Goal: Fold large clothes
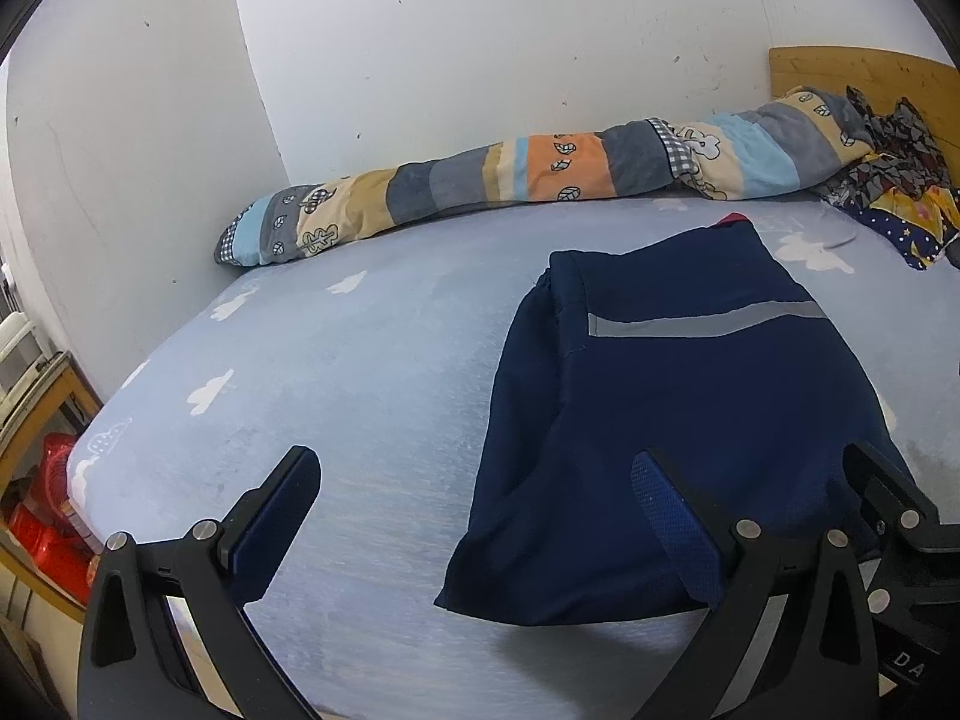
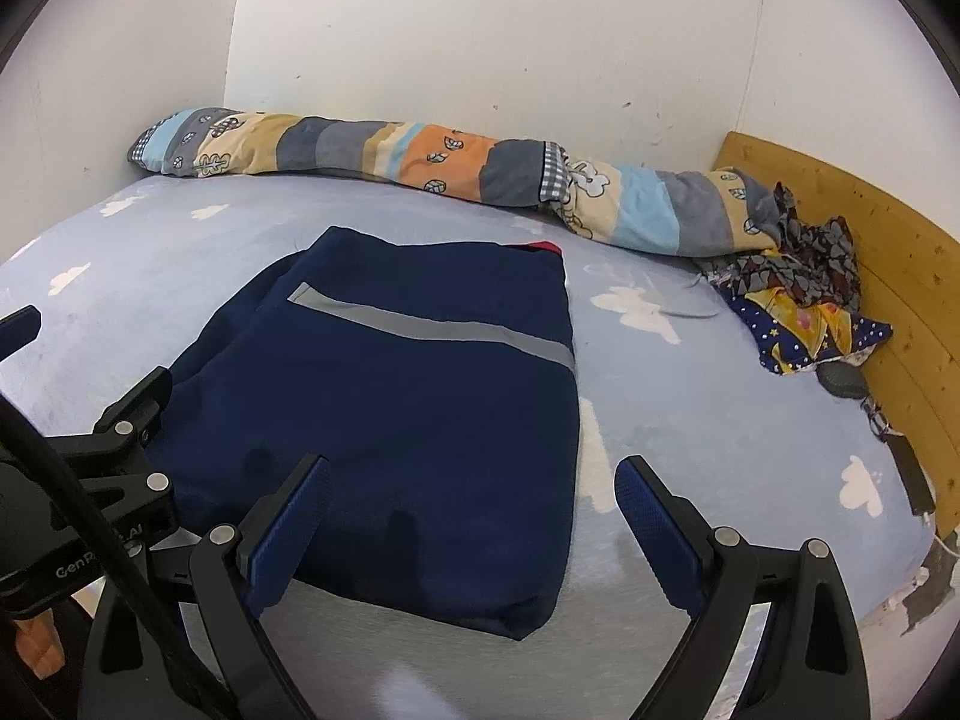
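With navy garment [image 2: 420,396] folded compact on bed [image 1: 360,360], both tongs, left [image 1: 474,516] and right [image 2: 474,516], hover apart, empty, likely released.

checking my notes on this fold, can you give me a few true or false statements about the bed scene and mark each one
1. The navy blue garment with a grey reflective stripe lies folded into a compact rectangle on the light blue cloud-print bedsheet. True.
2. The left gripper is clamped on the garment. False: its jaws stand wide open, holding nothing.
3. The right gripper is open. True.
4. The rolled patchwork quilt lies on top of the garment. False: it lies apart, along the white wall.
5. A crumpled patterned cloth sits by the wooden headboard. True.
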The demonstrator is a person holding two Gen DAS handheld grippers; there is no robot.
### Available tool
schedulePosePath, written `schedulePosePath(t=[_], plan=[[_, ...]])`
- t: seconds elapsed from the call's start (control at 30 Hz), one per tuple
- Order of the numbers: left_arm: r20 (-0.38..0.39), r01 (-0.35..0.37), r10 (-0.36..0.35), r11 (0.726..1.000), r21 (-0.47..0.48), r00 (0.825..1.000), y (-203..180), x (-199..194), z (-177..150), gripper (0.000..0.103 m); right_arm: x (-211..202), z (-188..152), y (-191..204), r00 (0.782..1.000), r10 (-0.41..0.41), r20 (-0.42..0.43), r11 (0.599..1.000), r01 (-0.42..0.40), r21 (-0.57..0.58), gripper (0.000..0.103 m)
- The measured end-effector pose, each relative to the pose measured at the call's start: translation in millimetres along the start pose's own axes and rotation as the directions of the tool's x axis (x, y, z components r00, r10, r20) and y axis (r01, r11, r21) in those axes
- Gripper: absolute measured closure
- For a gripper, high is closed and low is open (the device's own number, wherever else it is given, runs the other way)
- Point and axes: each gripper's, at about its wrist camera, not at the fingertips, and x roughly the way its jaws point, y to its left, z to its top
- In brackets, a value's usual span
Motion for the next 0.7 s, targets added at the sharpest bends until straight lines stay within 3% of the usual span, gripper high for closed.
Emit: schedulePosePath(t=[0.7], plan=[[0.021,0.000,0.000,1.000,0.025,1.000,-1.0,-4.6,-0.9,0.000,-3.7,0.5,0.6,1.000,-0.019,0.011,1.000,0.019,-0.019,0.006]])
